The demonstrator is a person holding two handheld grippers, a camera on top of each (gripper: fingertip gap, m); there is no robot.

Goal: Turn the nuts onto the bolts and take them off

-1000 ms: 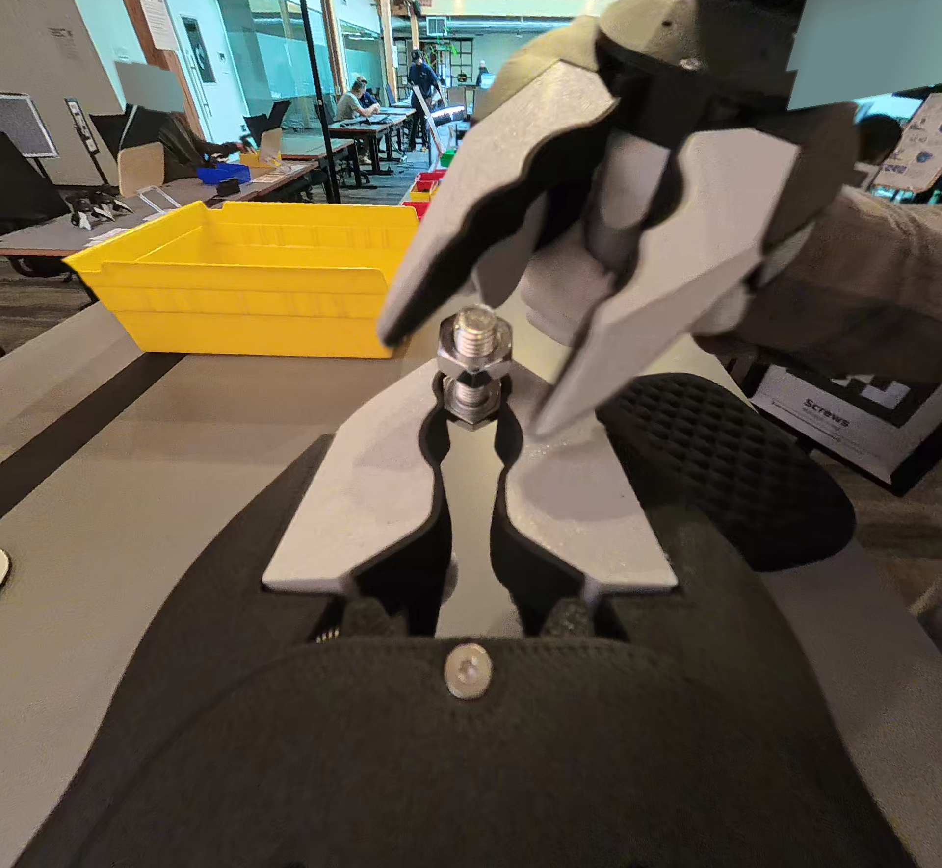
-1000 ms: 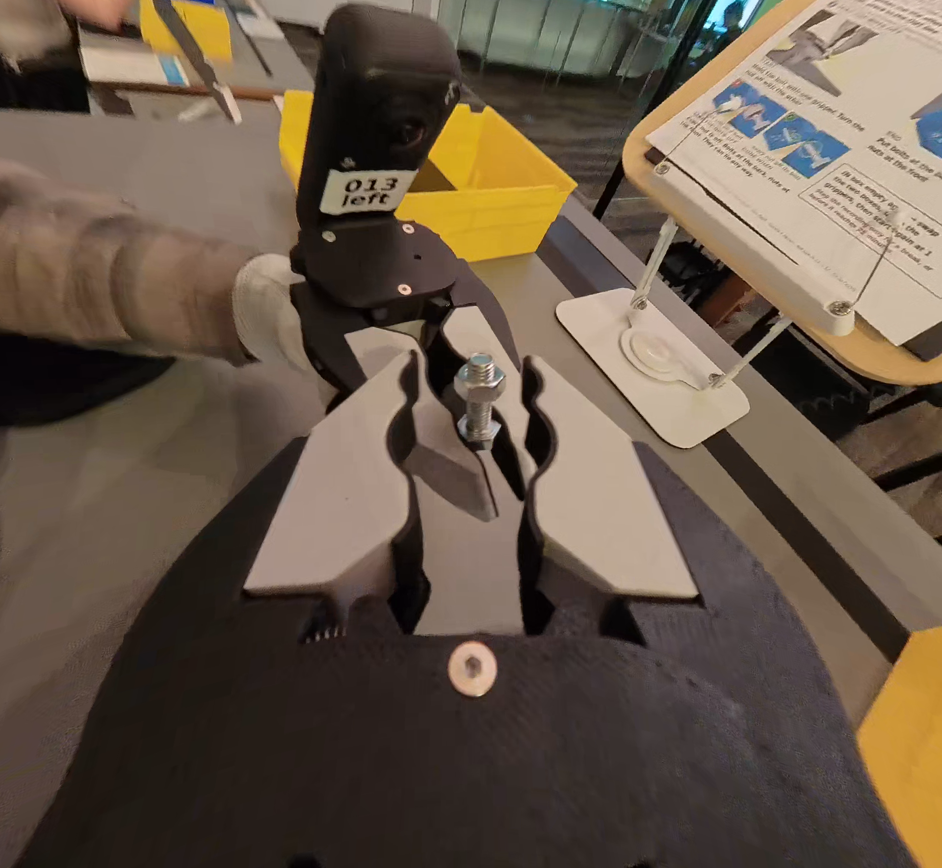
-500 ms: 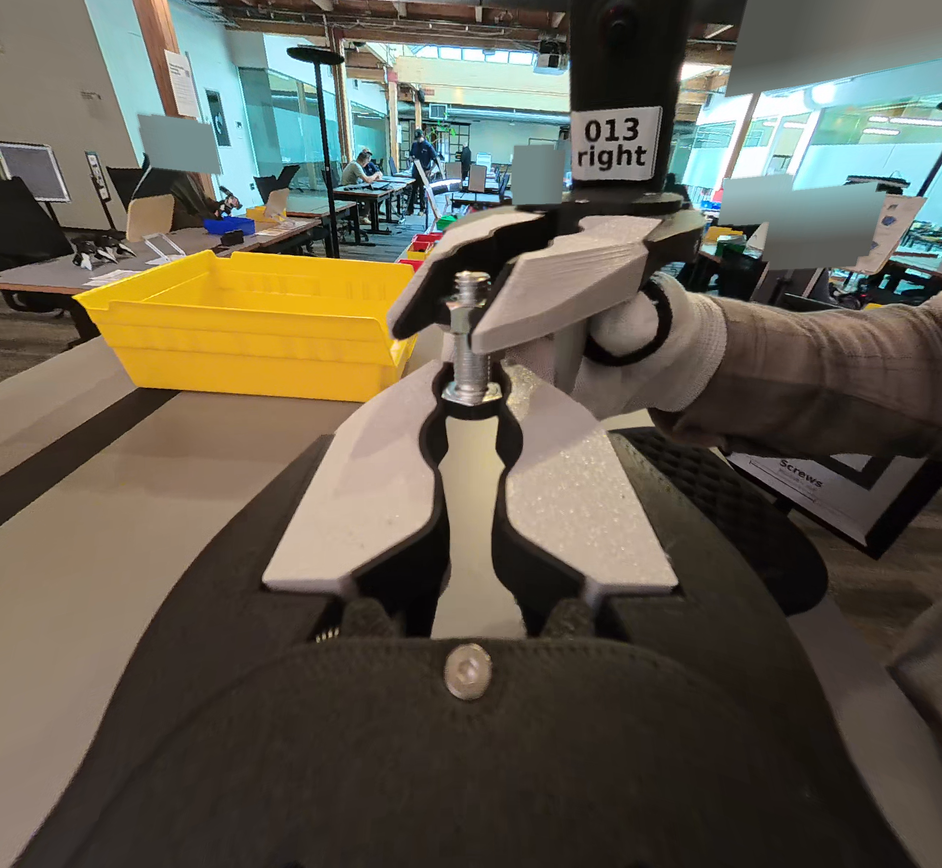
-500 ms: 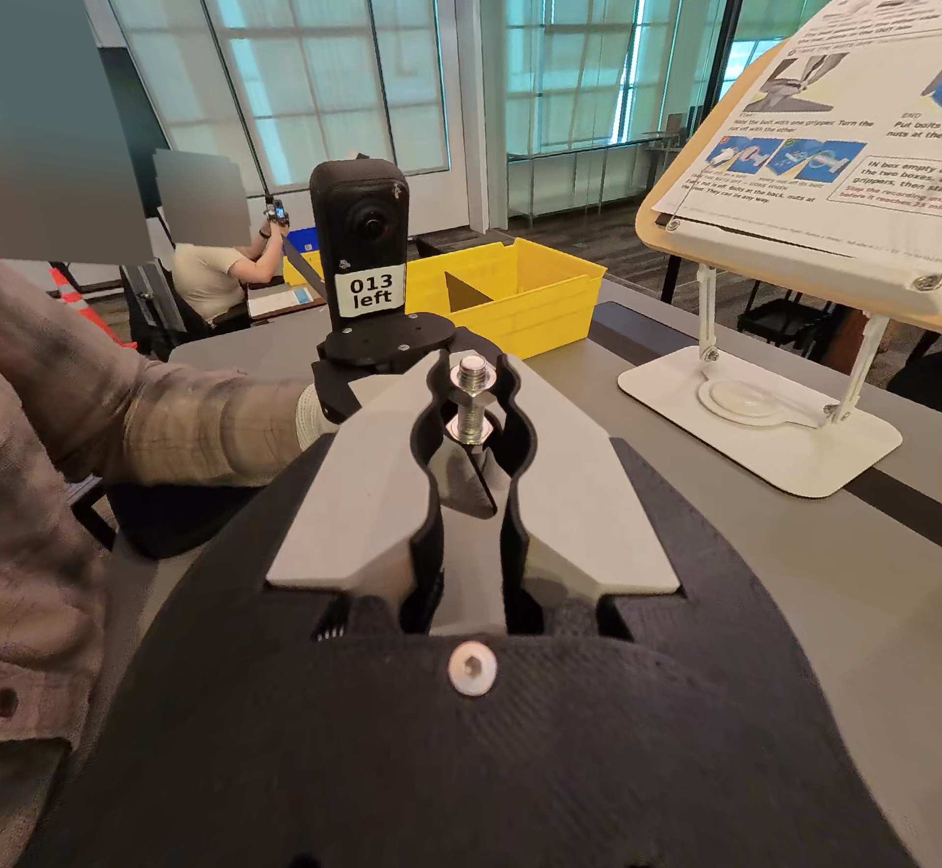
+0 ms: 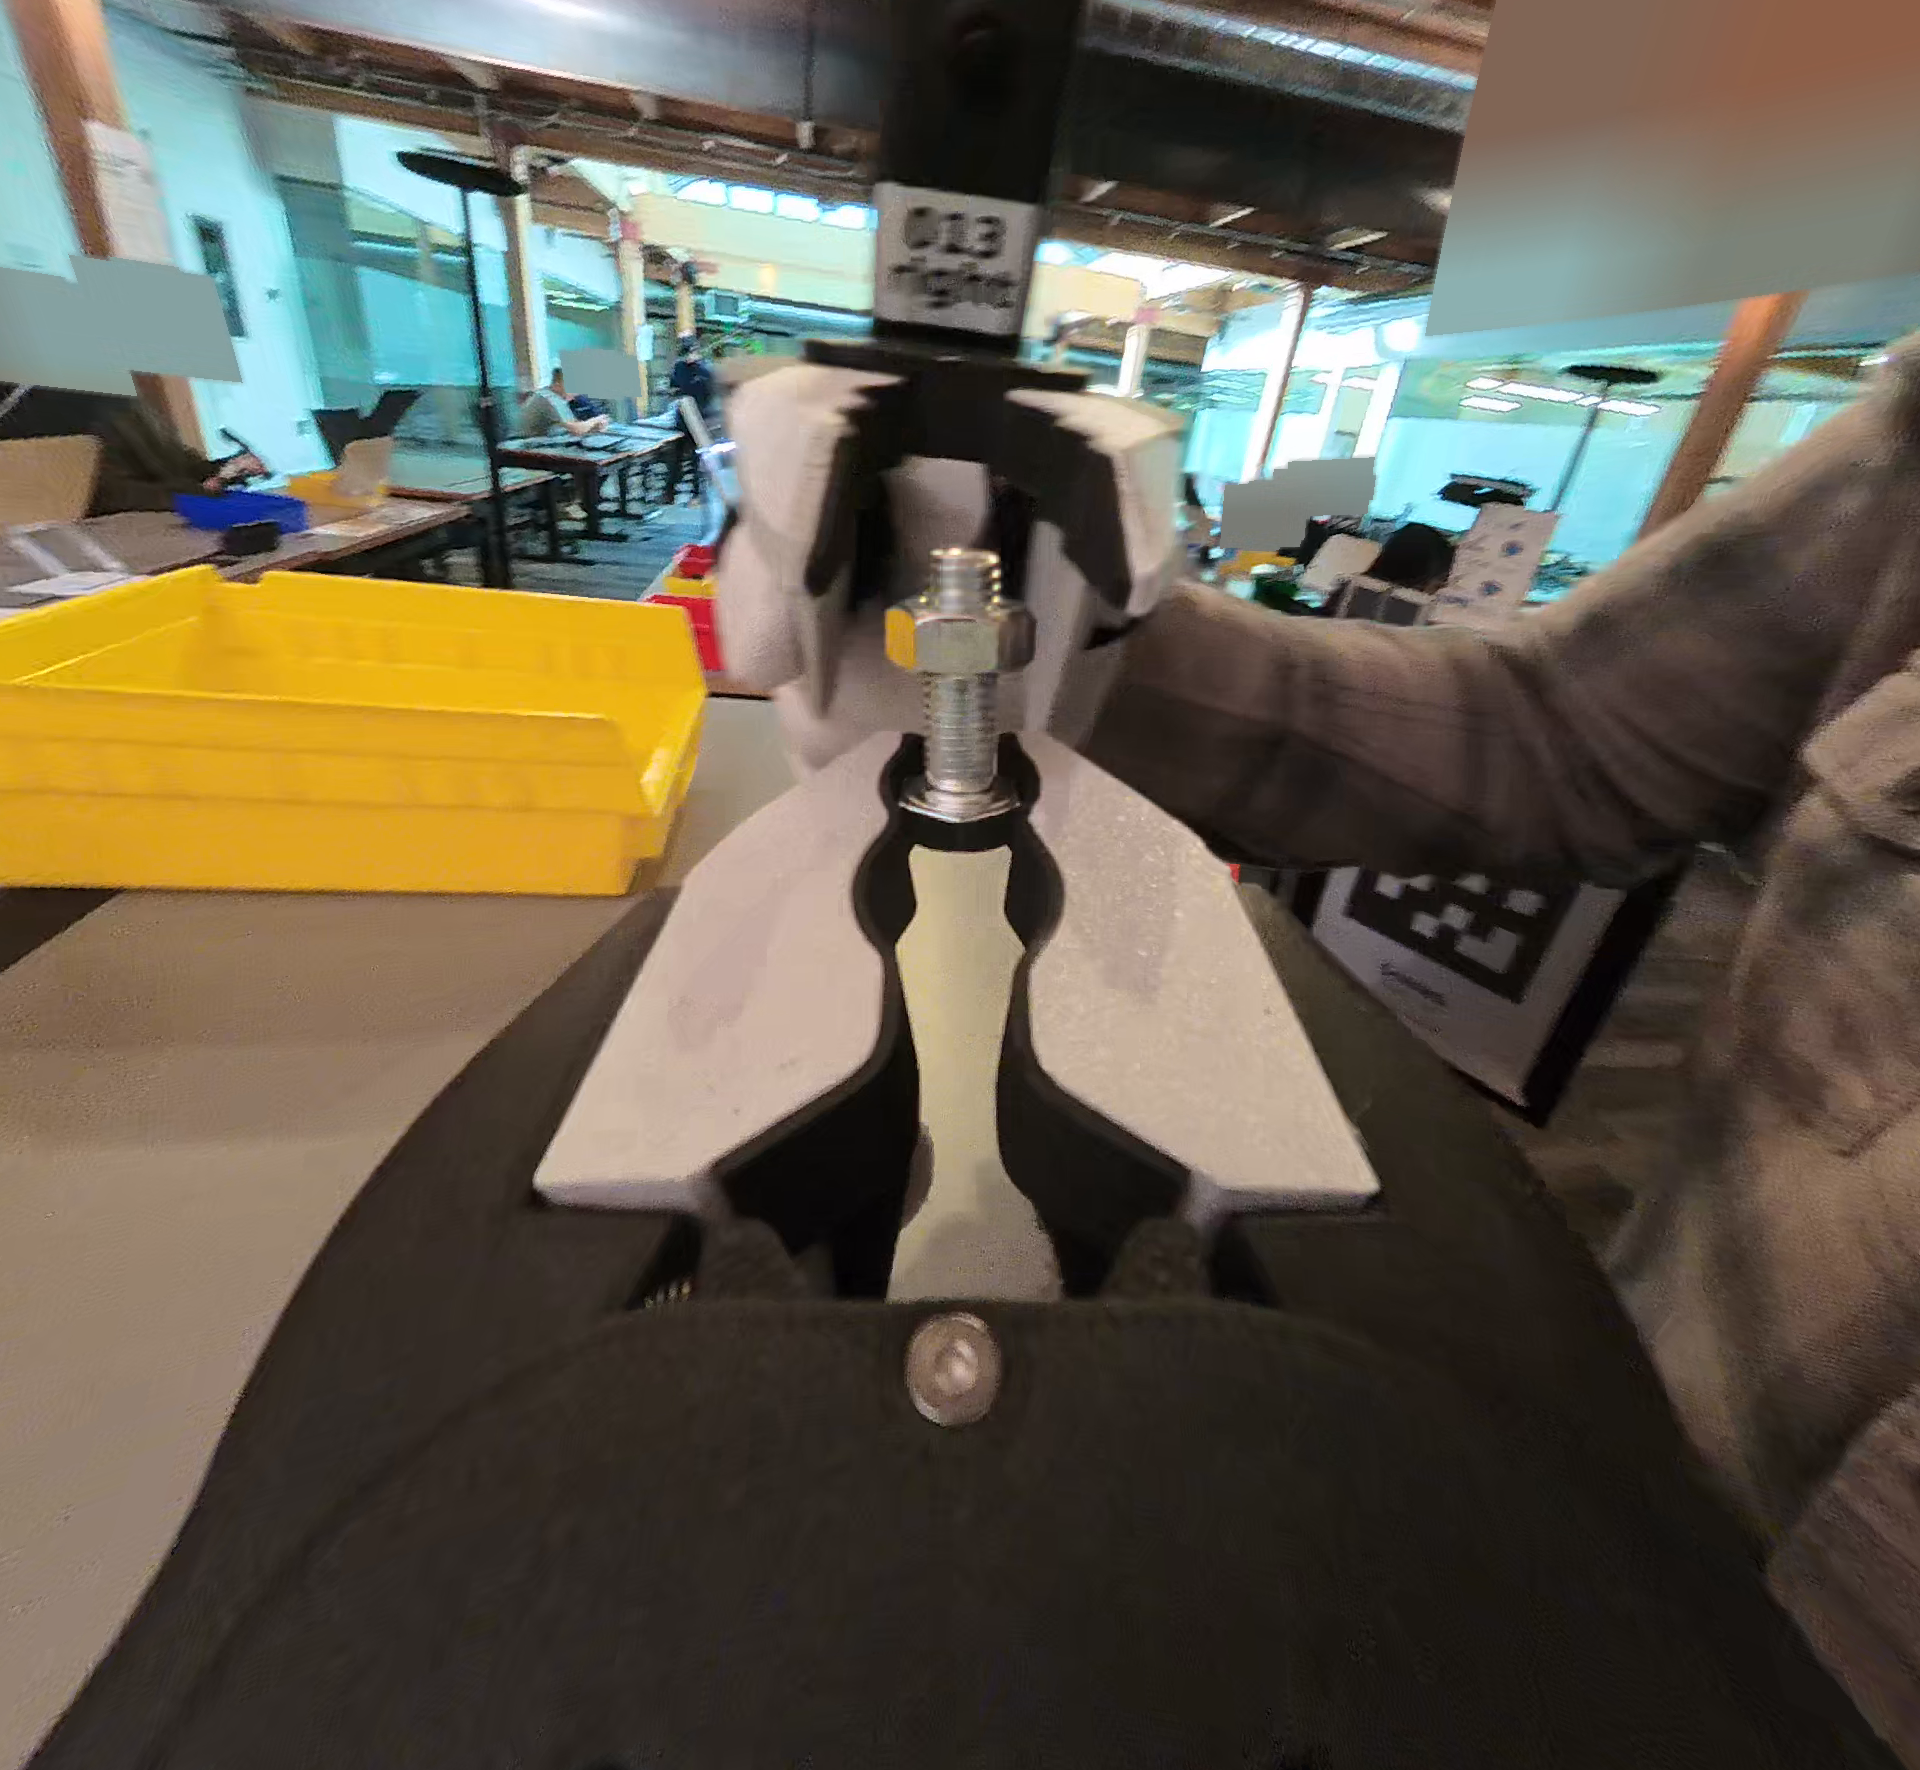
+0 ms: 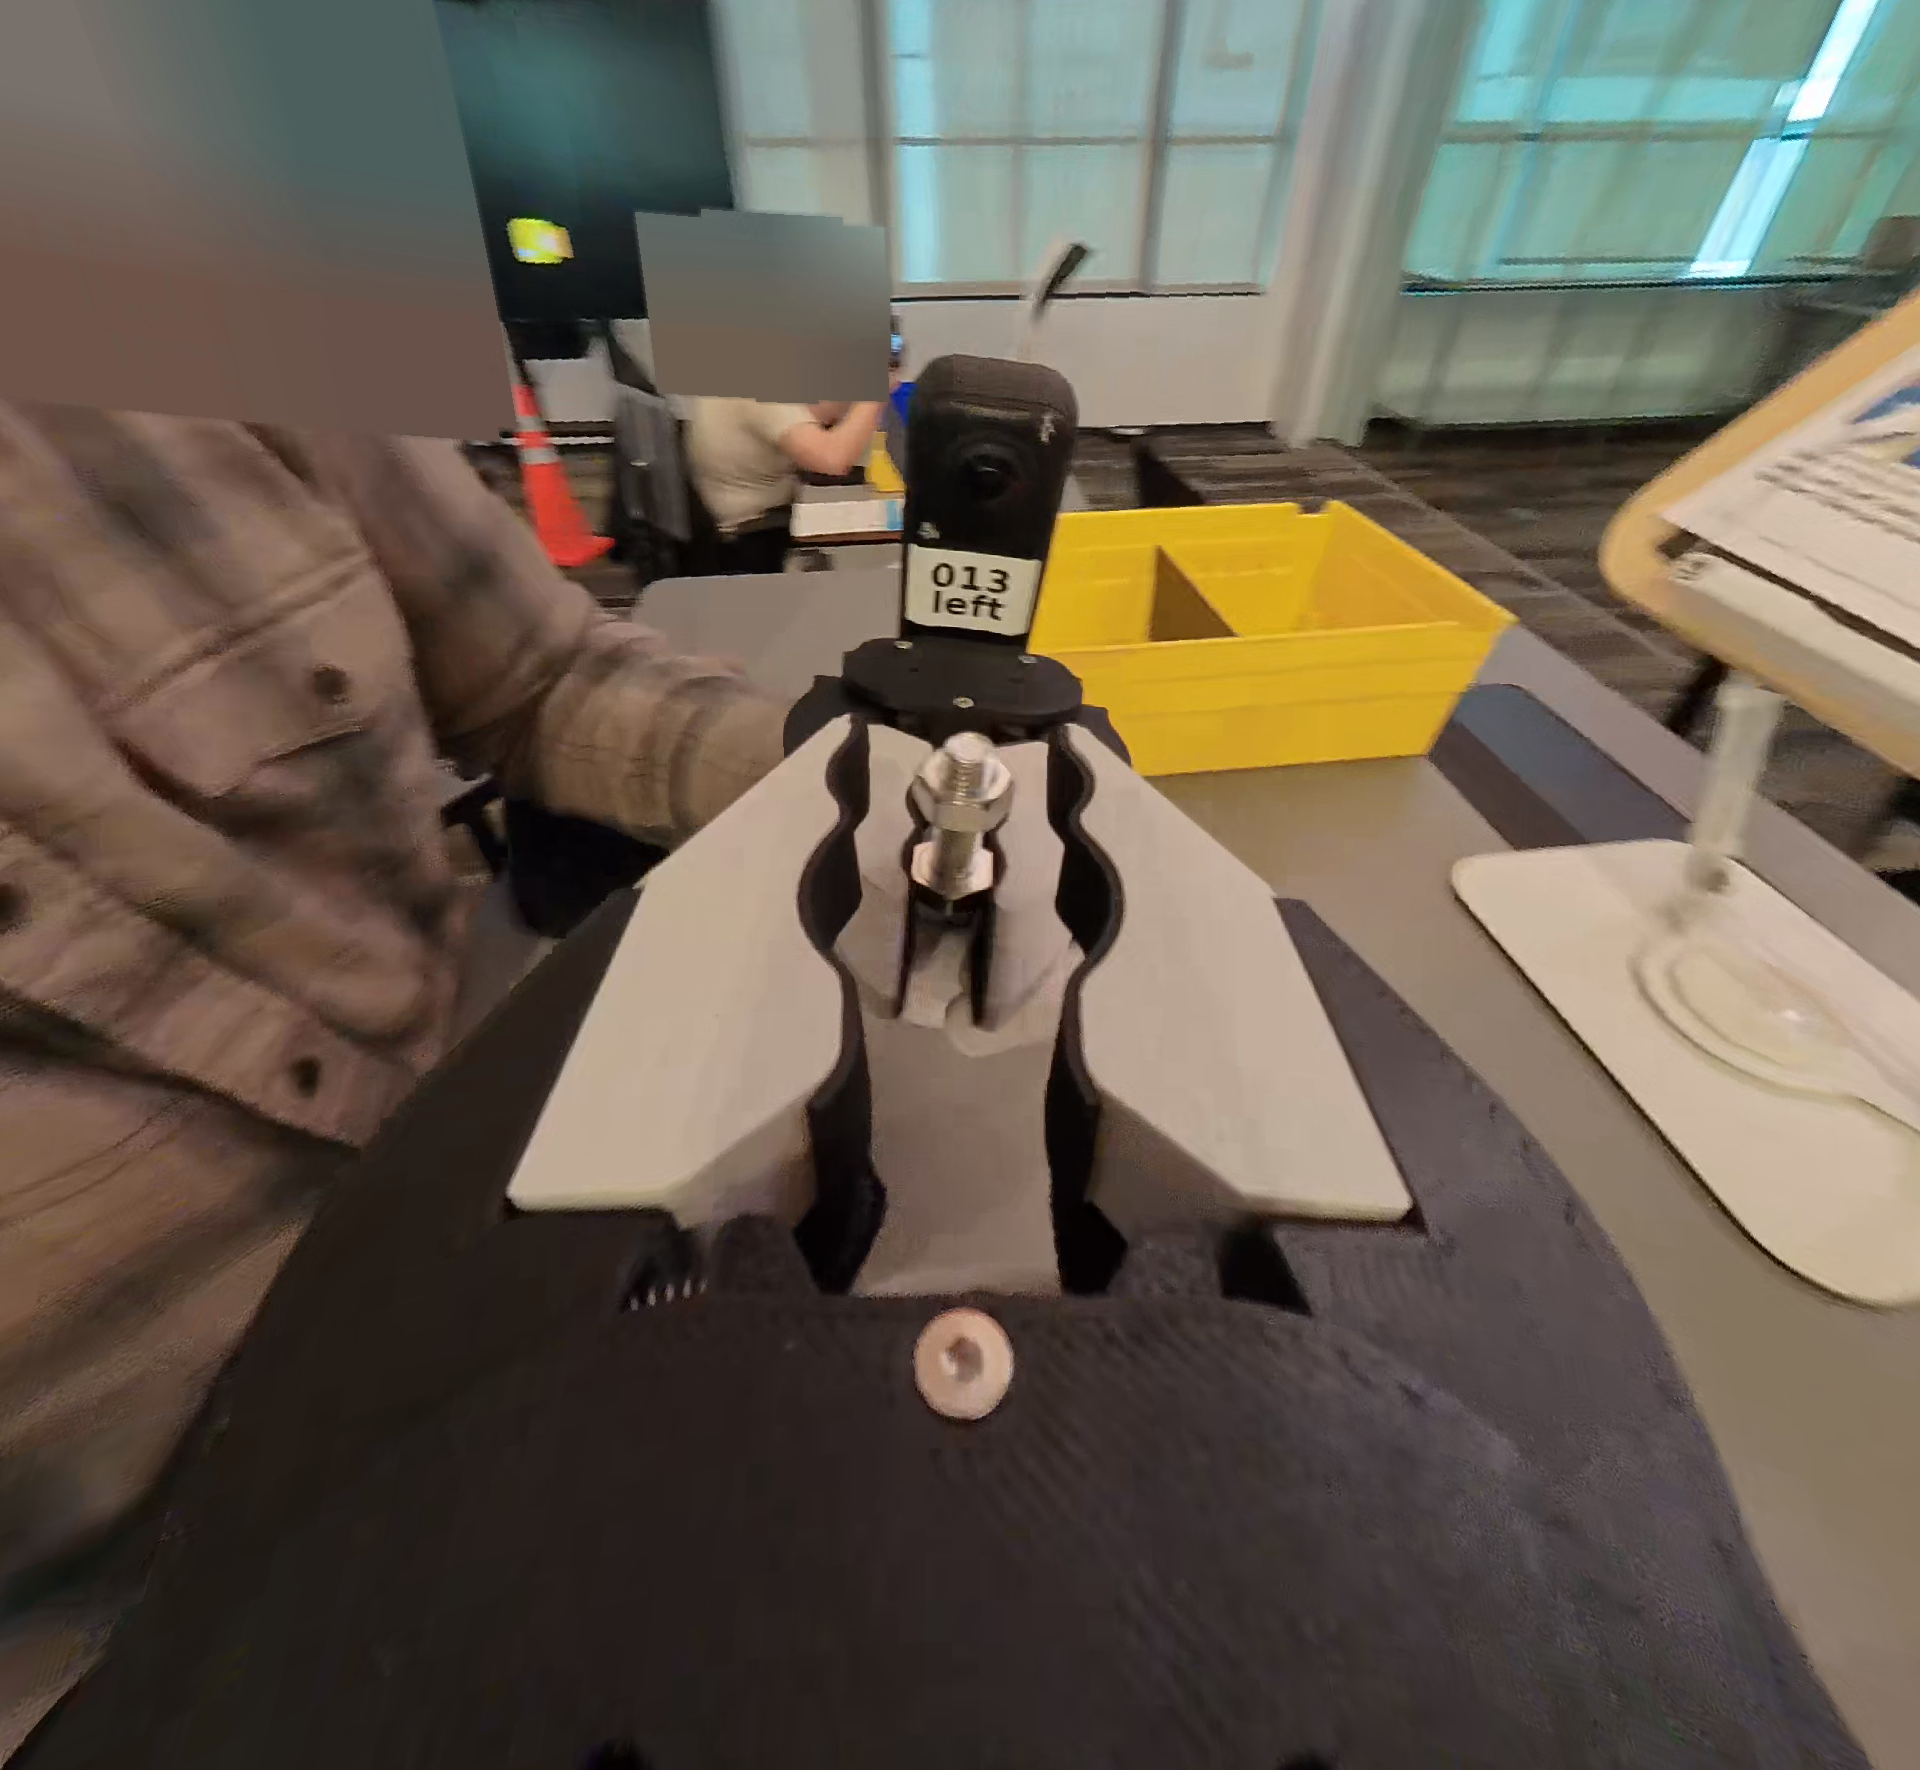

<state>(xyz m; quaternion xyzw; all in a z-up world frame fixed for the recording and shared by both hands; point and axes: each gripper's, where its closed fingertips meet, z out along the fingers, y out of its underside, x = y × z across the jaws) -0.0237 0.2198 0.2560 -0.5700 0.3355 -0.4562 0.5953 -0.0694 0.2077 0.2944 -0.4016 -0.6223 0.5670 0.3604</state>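
— At the near edge of the left wrist view, what does the left gripper [image 5: 958,801] hold?
— Its two fingers are closed on the hex head of the bolt [image 5: 962,733], which stands upright above the grey table [image 5: 208,1045].

— And the nut [image 5: 960,634]?
— It sits high on the threaded shaft, a little below the tip and well above the head. Nothing touches it.

— What about the right gripper [image 5: 961,515]?
— It faces the left one from just behind the bolt, held in a white-gloved hand [image 5: 764,598]. Seen from its own camera, the right gripper [image 6: 958,775] stands with its fingers apart, one on each side of the nut [image 6: 958,793], with a gap on both sides. The bolt [image 6: 951,842] rises between them out of the left gripper [image 6: 948,910], whose tips pinch the head from the far side.

— Farther back?
— A yellow bin [image 5: 343,733] stands on the table to the left in the left wrist view. In the right wrist view a yellow bin [image 6: 1262,640] with a divider sits behind the left gripper, and a white stand base [image 6: 1621,1024] rests on the table to the right, bearing a tilted board with a printed sheet [image 6: 1787,515]. A plaid sleeve [image 6: 582,712] reaches in from the left.
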